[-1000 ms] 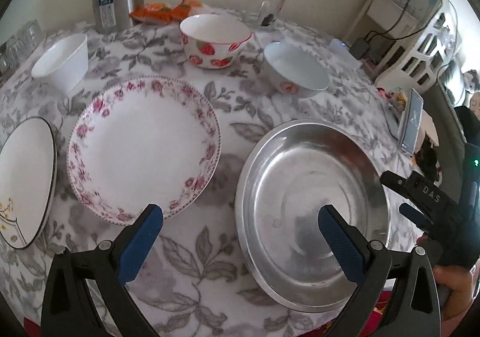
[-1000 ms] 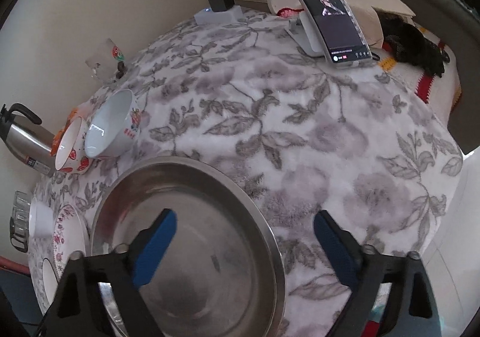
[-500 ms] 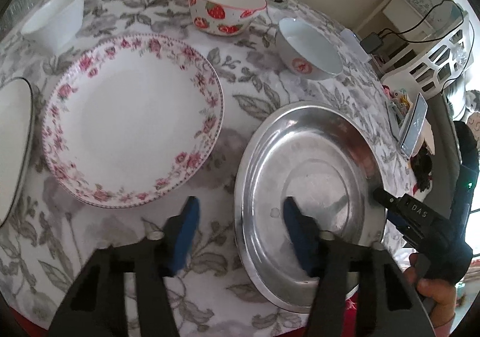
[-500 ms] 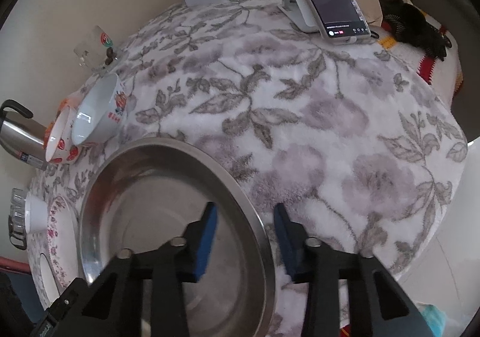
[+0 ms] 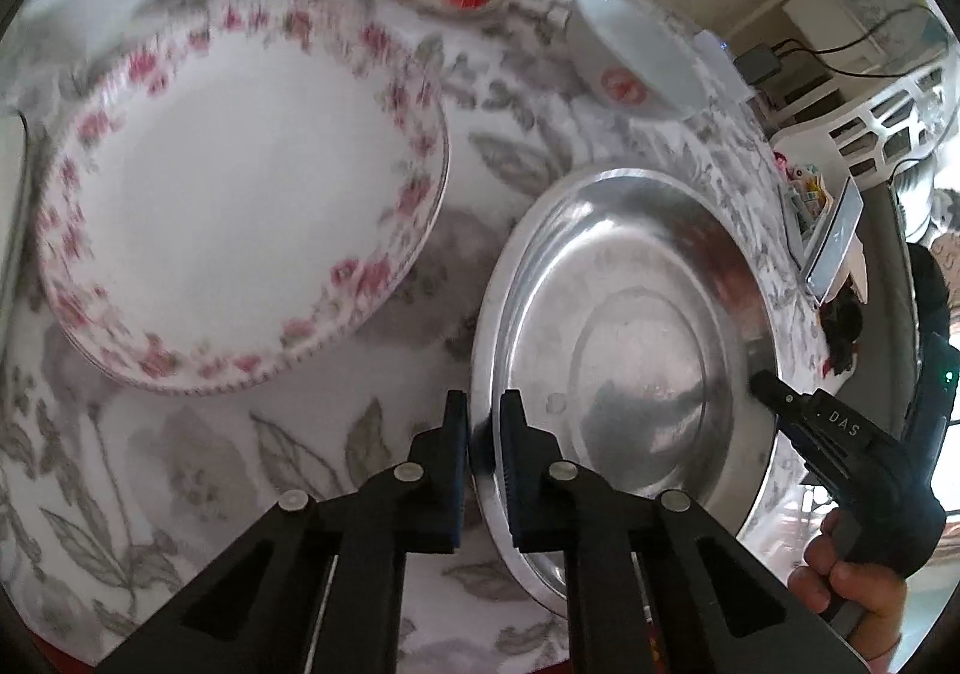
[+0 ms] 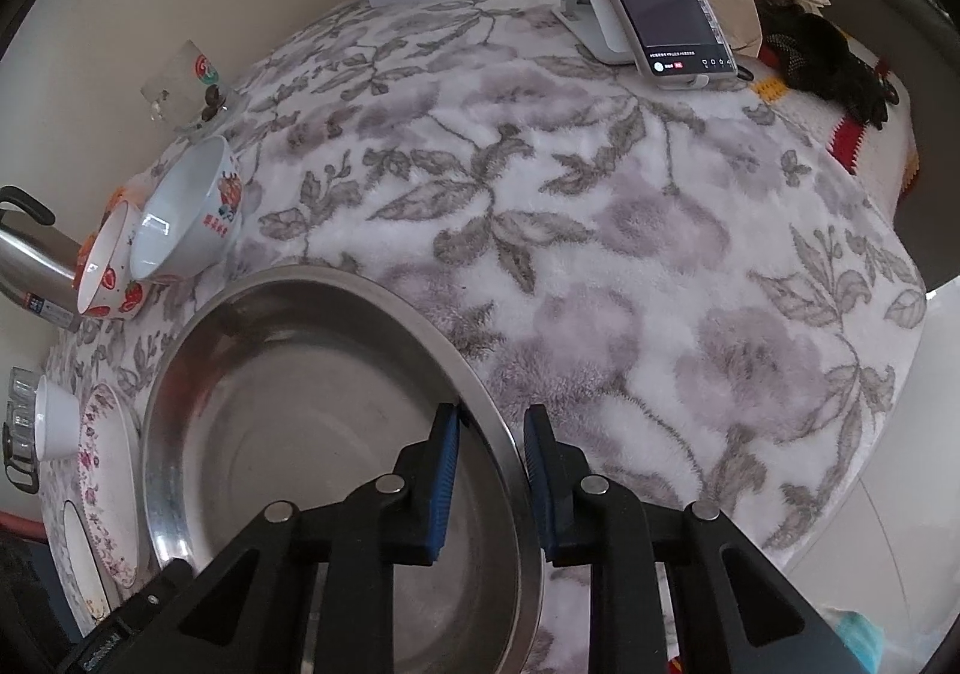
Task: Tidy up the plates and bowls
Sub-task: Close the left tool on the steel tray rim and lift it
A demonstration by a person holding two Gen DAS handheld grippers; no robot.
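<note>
Now | right tool [image 5: 757, 383] lettered "DAS" | at steel plate [image 5: 630, 326] rim

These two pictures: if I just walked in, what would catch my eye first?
Probably the big shiny steel pan in the middle of the flowered tablecloth, with a black gripper on each side of its rim: the left gripper is pinched on it, and the right gripper is closing over the opposite rim. Next, the rose-edged white plate lying just beside the pan.
</note>
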